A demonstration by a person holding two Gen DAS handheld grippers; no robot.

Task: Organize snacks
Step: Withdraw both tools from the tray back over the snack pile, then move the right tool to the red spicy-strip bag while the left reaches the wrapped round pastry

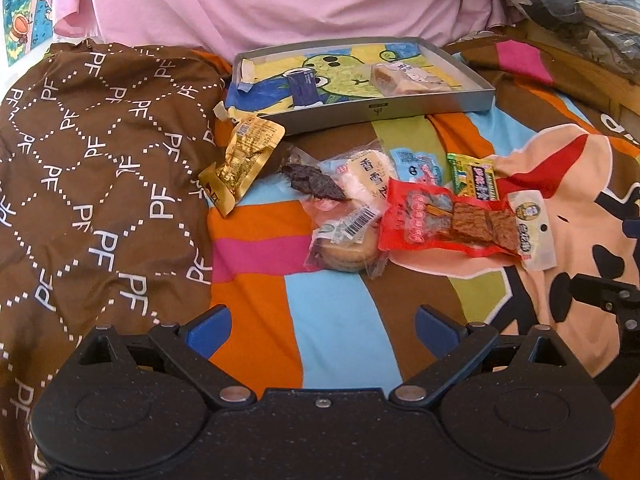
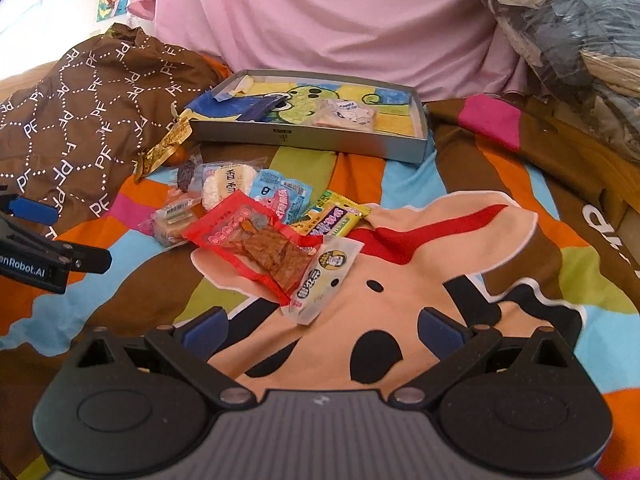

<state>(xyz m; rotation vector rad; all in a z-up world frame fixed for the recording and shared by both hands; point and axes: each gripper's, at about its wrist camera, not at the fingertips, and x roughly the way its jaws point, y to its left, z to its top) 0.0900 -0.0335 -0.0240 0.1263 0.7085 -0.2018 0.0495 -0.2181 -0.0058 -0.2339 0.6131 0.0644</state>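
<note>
Grey tray (image 1: pixel 400 114) at the bed's far side holds just two packets; the snack pile (image 1: pixel 384 204) waits mid-bed, both grippers (image 1: pixel 322 330) (image 2: pixel 322 330) hovering, jaws spread, empty.

Red snack packet (image 1: pixel 448 220), grey tray (image 1: pixel 400 110)

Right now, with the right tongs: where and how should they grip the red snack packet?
Probably the near red corner of the red snack packet. It lies flat on top of the pile, that corner on bare bedspread, its right end over a white packet. Bring the open right tongs low from the near side, jaws across the thin edge.
</note>
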